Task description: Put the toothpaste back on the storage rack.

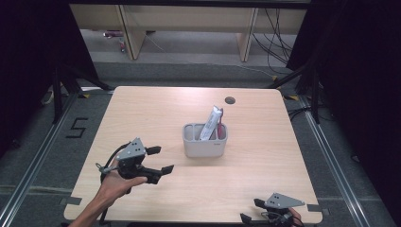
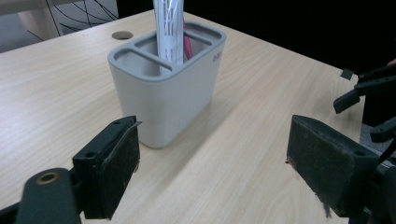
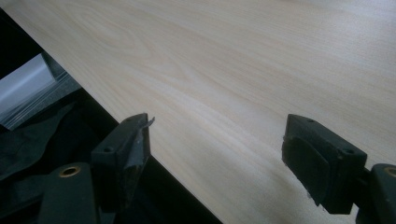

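Nearest the camera, low on the left of the high view, a hand [image 1: 109, 185] holds the left tongs [image 1: 158, 160] just above the desk [image 1: 142, 113], jaws spread wide with nothing between them, pointing right toward the middle. In the left gripper view those same jaws frame the holder [image 2: 166, 79] from close by, not touching it (bare wood sits in the gap).

Moving right, the grey holder [image 1: 205, 140] stands upright near the desk's center, split into compartments. A white tube [image 1: 210, 123] leans out of it, tilted toward the back right, with something pink [image 1: 220, 126] tucked beside it; can't tell exactly what the pink thing is. Behind the holder there's a small round hole [image 1: 230, 100] in the desktop.

Far right, at the front edge, the right tongs [image 1: 250, 211] hang partly over the desk's rim, also released and empty. The right gripper view shows its jaws wide apart over plain wood and the dark drop-off past the edge.
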